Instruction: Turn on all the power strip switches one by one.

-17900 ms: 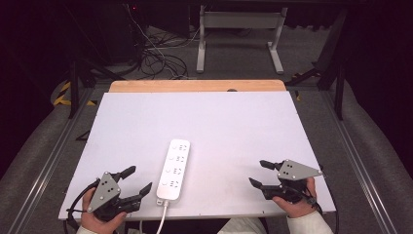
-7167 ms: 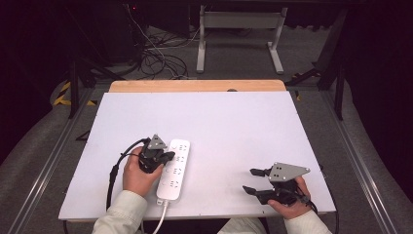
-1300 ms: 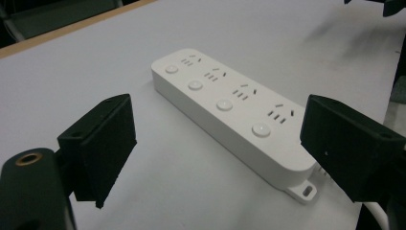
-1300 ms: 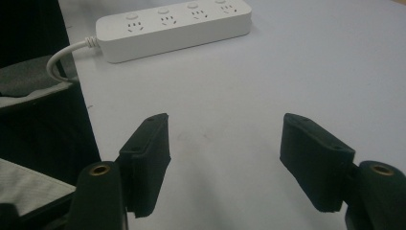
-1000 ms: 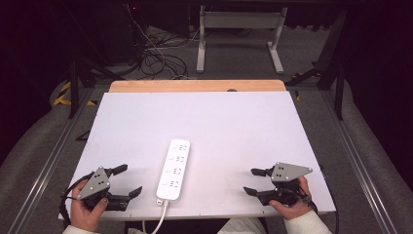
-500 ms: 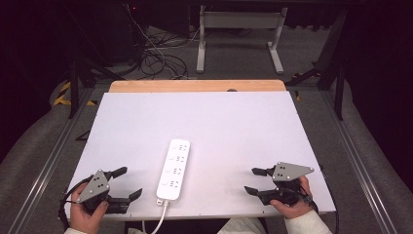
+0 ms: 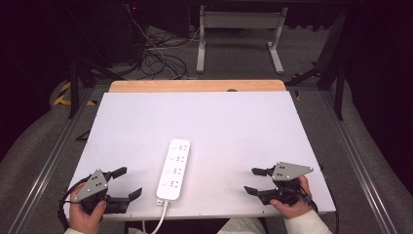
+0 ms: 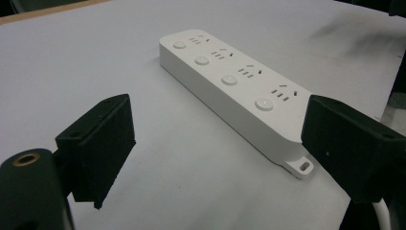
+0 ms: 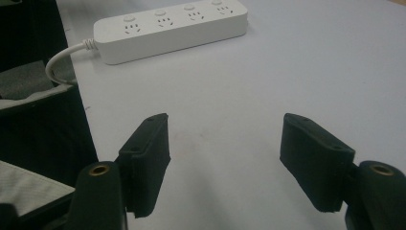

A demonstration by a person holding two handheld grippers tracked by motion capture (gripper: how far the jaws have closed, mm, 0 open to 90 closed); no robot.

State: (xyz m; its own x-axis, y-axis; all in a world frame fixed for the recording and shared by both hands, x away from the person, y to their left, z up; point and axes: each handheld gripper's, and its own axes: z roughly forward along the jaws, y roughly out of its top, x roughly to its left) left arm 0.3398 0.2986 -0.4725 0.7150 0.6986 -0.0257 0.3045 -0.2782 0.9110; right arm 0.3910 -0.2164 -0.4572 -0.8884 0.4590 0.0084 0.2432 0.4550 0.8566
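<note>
A white power strip point(image 7: 174, 168) with several sockets lies near the front middle of the white table point(image 7: 219, 122), its white cord point(image 7: 157, 220) running off the front edge. My left gripper point(image 7: 125, 182) rests at the front left, open and empty, with its jaws pointing right toward the strip point(image 8: 237, 86). At the front right my right gripper point(image 7: 253, 181) is open and empty, jaws pointing left. From the right gripper view the power strip point(image 9: 167, 26) lies far ahead, and bare table shows between the jaws.
A wooden strip point(image 7: 195, 86) borders the table's far edge. Beyond it are a metal stand point(image 7: 238, 29) and tangled cables point(image 7: 160, 53) on the floor. Metal rails point(image 7: 358, 156) run along both sides of the table.
My left gripper went to the power strip earlier, then returned to the front left. Over the last second both grippers have stayed almost still.
</note>
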